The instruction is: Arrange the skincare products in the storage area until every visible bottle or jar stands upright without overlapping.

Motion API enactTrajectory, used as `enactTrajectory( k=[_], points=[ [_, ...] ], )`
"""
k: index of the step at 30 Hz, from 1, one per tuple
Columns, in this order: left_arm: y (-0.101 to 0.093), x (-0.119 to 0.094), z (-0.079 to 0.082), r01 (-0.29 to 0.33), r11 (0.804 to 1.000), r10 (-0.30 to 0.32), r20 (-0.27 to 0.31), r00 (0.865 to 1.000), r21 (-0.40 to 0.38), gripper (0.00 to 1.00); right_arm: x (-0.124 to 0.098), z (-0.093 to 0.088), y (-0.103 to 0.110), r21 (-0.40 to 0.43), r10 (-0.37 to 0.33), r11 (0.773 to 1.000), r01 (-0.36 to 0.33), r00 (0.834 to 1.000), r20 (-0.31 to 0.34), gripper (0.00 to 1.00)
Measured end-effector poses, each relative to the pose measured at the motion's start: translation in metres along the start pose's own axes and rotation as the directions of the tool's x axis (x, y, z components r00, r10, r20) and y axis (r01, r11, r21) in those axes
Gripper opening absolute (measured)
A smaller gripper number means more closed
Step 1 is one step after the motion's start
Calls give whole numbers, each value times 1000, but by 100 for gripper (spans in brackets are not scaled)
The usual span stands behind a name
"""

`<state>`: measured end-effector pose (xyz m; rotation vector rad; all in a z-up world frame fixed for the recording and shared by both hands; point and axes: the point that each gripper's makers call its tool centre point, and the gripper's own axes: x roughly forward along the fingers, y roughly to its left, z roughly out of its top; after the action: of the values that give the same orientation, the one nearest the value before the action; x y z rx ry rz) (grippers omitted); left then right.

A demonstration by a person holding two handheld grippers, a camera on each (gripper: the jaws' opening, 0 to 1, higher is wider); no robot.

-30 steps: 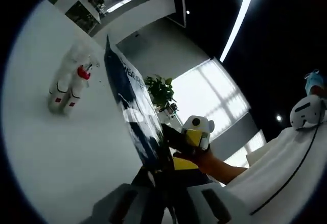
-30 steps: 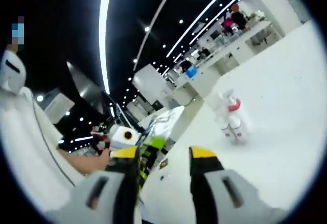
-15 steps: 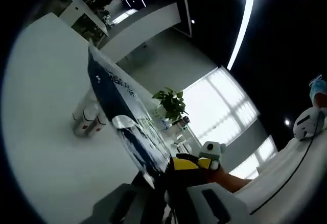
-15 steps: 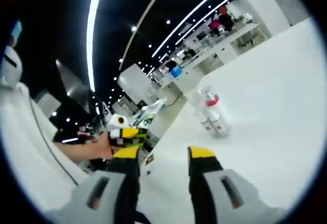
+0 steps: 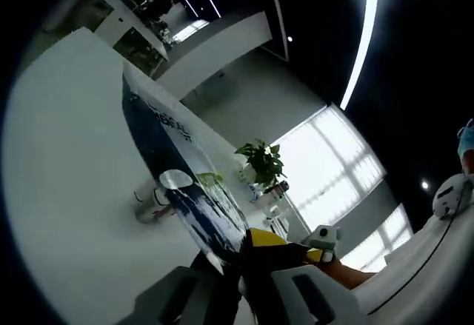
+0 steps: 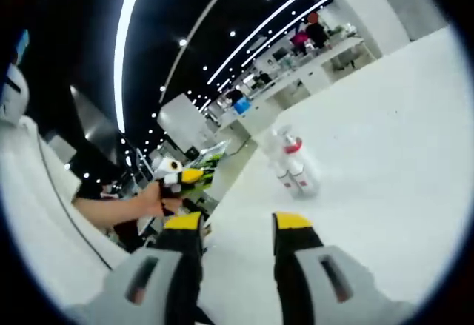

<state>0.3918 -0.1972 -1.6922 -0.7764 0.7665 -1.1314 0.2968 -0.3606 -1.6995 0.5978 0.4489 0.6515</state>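
White table (image 6: 385, 155) in a lamp-lit hall, bearing spray bottles (image 6: 291, 163). Left gripper (image 5: 235, 255) pinches a blue sachet (image 5: 185, 184); right gripper (image 6: 231, 225) gapes, empty.

White table (image 6: 385, 155) (plain, matte) carries clustered white bottles (image 6: 291, 163), upright.
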Motion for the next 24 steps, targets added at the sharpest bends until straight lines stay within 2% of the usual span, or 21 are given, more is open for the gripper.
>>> enactTrajectory(
  k=[2,5,14,24],
  points=[
    [-1,1,3,-1,1000,1,3,1000,0,0,1,-2,0,0,-8,1000,8,1000,-5,35],
    [16,-2,12,-12,1000,12,-2,1000,2,0,1,-5,2,3,-15,1000,15,1000,-10,35],
    [47,-2,28,-36,999,36,-30,999,-2,0,-5,-6,1,13,-44,999,44,999,3,35],
    [86,6,26,-79,997,77,-82,994,-26,0,-15,-11,-6,36,-93,995,92,996,1,34]
  ],
)
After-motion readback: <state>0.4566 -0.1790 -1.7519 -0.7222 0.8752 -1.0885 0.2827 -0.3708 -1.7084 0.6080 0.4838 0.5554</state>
